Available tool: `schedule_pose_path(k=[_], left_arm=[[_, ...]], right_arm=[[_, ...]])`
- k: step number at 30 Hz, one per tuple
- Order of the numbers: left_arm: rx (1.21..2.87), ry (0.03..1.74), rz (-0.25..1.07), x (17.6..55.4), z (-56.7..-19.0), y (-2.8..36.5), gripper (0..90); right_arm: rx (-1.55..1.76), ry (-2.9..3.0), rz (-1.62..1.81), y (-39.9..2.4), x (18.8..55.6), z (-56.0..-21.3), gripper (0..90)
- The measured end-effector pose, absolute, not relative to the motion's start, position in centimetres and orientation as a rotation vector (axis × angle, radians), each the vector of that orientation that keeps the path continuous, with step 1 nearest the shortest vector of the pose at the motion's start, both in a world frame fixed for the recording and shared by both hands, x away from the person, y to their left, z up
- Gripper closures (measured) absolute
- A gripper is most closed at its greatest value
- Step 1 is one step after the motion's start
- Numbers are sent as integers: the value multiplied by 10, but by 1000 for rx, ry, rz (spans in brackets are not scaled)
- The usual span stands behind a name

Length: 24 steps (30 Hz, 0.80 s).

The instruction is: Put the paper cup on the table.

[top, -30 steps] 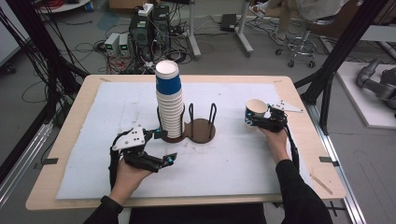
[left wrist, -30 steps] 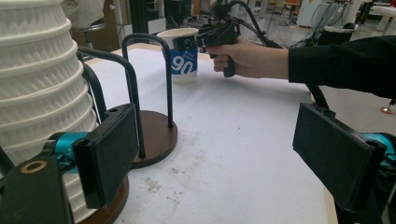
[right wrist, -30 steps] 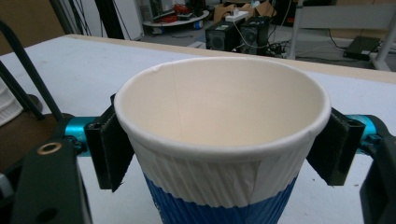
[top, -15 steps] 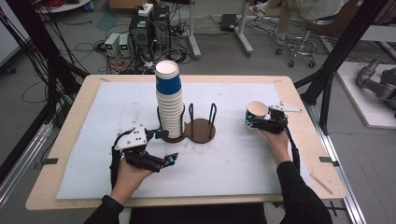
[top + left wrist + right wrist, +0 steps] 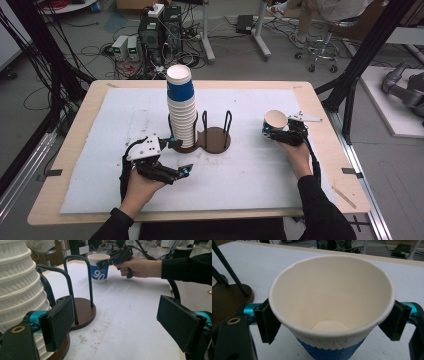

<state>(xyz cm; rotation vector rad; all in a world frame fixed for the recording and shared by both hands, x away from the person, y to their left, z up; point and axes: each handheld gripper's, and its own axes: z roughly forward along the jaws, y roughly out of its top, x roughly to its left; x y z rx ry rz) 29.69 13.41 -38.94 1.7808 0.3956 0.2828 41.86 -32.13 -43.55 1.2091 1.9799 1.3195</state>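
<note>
The paper cup (image 5: 275, 121) stands on the worktop, right of the cup holder (image 5: 215, 138). The right claw (image 5: 281, 131) has just been opening around it, pads beside the wall. The left claw (image 5: 175, 159) stands open, empty. The cup looks light, thin and easily crushed; hold it gently under the rim.

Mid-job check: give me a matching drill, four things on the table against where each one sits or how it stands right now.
Things:
1. tall stack of white ribbed paper cups
2. single blue-and-white paper cup
3. left claw
4. brown wire-looped holder base

States:
A. bare disc, no cup on it
B. upright between the right claw's jaws
C. jaws apart, nothing between them
D. topped by a blue-sleeved cup

Pairs: 1-D, 2-B, 3-C, 4-A
</note>
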Motion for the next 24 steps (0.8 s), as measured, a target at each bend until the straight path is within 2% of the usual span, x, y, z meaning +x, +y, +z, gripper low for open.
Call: schedule_pose_path(k=[10, 24], left_arm=[[1789, 395, 273, 297, -389, 132, 147], [1791, 397, 273, 298, -390, 131, 147]], right_arm=[[1223, 1995, 1242, -319, 416, -434, 140], [1272, 2021, 1223, -334, 399, -428, 139]])
